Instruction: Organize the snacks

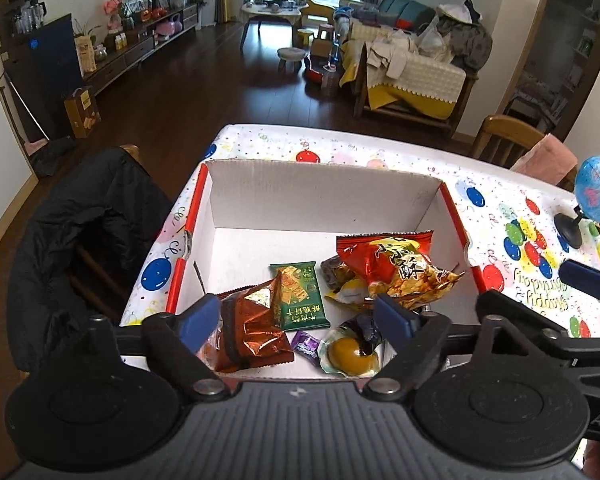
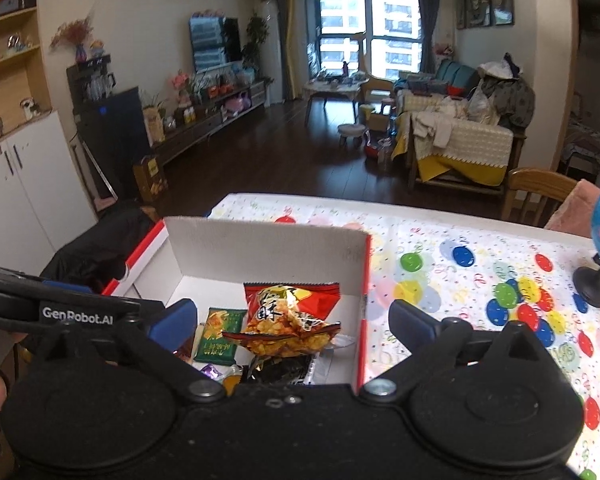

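I am holding my left gripper (image 1: 298,316) wide and empty above the near edge of the white box (image 1: 324,192), so nothing snags. My right gripper (image 2: 294,324) is gaping too, straddling the box's right wall with nothing pinched. The snacks are lying heaped inside toward six o'clock: the red crisp bag (image 1: 396,268) at two o'clock of the green cracker pack (image 1: 300,294), the copper pouch (image 1: 256,328) at its seven.

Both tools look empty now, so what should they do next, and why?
Probably lift away and look for more snacks. The left tool and right tool are both open with nothing in them, and the snacks, like the red chip bag, already lie inside the box.
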The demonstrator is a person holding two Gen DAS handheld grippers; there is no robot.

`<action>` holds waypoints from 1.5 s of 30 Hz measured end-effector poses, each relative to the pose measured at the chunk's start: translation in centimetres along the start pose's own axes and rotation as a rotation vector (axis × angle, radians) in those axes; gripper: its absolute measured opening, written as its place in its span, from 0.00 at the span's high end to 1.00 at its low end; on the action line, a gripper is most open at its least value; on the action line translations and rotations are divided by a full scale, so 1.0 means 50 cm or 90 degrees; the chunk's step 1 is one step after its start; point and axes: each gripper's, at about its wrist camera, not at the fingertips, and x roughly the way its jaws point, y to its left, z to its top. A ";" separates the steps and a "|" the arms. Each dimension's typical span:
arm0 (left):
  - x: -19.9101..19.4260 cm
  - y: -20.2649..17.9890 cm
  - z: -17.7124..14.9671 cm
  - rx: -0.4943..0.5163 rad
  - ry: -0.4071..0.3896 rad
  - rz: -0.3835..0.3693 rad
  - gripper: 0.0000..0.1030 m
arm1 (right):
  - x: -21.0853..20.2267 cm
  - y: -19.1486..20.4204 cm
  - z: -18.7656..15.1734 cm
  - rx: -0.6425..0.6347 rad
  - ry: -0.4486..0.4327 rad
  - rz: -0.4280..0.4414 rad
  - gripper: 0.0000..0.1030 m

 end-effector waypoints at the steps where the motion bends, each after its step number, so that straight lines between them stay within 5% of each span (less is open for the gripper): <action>1: -0.006 0.000 -0.001 -0.001 -0.003 -0.006 0.16 | -0.008 -0.002 -0.003 0.005 -0.005 -0.001 0.00; 10: -0.068 -0.003 -0.019 -0.014 -0.028 -0.044 0.10 | -0.079 -0.018 -0.020 0.043 -0.064 -0.010 0.00; 19: -0.127 -0.011 -0.052 -0.016 -0.070 -0.031 0.10 | -0.130 -0.017 -0.033 0.051 -0.111 -0.009 0.00; 24: -0.145 -0.019 -0.064 0.001 -0.080 -0.004 0.10 | -0.146 -0.012 -0.033 0.066 -0.118 0.005 0.00; 45: -0.164 -0.032 -0.084 0.006 -0.083 -0.017 0.10 | -0.149 -0.006 -0.038 0.083 -0.113 0.004 0.00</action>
